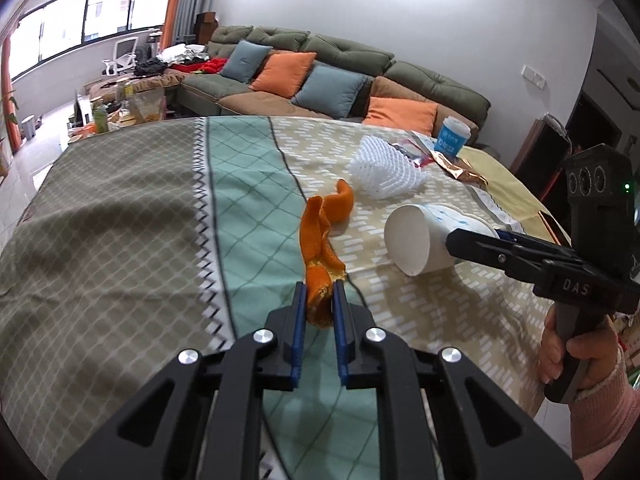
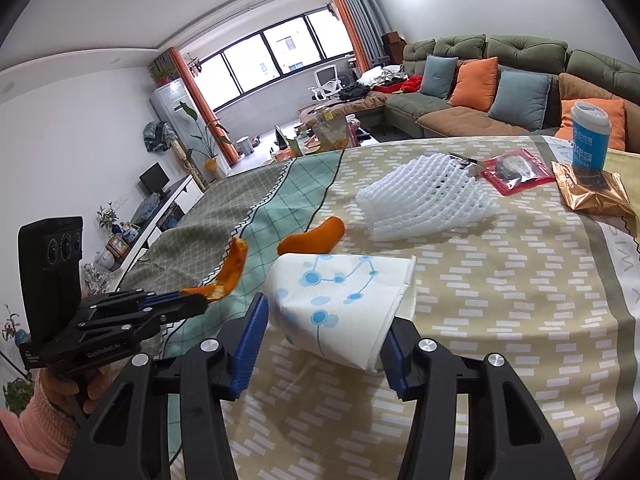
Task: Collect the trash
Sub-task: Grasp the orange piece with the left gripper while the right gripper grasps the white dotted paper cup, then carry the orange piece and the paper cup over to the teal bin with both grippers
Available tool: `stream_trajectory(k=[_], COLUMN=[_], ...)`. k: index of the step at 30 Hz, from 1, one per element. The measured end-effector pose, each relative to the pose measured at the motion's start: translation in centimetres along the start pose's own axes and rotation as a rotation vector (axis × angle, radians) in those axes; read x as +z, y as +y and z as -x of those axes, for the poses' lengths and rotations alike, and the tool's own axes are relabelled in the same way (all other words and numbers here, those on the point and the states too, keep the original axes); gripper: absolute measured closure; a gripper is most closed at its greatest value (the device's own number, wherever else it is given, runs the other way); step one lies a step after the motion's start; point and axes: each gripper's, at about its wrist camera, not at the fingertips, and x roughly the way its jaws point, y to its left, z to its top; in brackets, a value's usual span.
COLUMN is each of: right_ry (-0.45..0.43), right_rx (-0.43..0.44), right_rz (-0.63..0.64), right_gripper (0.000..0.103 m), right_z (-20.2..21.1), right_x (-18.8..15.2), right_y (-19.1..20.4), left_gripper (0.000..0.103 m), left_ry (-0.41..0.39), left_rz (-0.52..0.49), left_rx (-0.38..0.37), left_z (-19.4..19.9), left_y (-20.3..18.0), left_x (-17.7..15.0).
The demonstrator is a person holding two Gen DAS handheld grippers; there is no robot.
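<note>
My left gripper [image 1: 320,296] is shut on the near end of a long orange peel [image 1: 316,240], which rises from the patterned tablecloth [image 1: 120,200]; its far end curls on the cloth. In the right wrist view the same peel [image 2: 234,268] hangs from the left gripper [image 2: 192,300]. A white paper cup [image 2: 340,304] with blue dots lies on its side between the blue pads of my right gripper [image 2: 324,340], which press its sides; its left side is dented. The left wrist view shows that cup [image 1: 416,236] with its mouth facing the camera and the right gripper [image 1: 460,240] on its base.
Behind the cup lies a white foam fruit net [image 2: 428,200]. Farther right are a red packet [image 2: 516,170], a crumpled gold wrapper [image 2: 592,192] and an upright blue lidded cup [image 2: 590,136]. A sofa with cushions [image 1: 320,76] stands beyond the table.
</note>
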Motion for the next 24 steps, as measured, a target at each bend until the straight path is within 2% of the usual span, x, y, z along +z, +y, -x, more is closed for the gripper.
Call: stream_trajectory(k=[4, 7, 10, 12, 14, 24], right_ry=[-0.005, -0.009, -0.01, -0.005, -0.002, -0.005], right_rx=[0.014, 0.026, 0.04, 0.053, 0.059, 0.118], right_rz=[0.007, 0.023, 0.053, 0.079, 0.098, 0.153], right_gripper=[0.054, 0.06, 0.074, 0.092, 0.098, 0.098], right_z=[0.2, 0.4, 0.5, 0.5, 0.4, 0.0], right_x=[0.1, 0.2, 0.2, 0.2, 0.2, 0.3], right_y=[0.4, 0.9, 1.8, 2.5, 3.1, 6.1], left_gripper=[0.089, 0.089, 0.089, 0.089, 0.089, 0.089], left_ry=[-0.029, -0.053, -0.073, -0.081, -0.087, -0.136], left_rz=[0.027, 0.043, 0.06, 0.067, 0.081, 0.132], left_rx=[0.009, 0.019, 0.036, 0.048, 0.054, 0.101], left_z=[1.6, 3.0, 4.2, 4.8, 5.4, 8.5], left_y=[0.9, 1.6, 2.2, 2.6, 3.1, 5.1], left_x=[-0.7, -1.3, -2.0, -2.3, -2.7, -4.3])
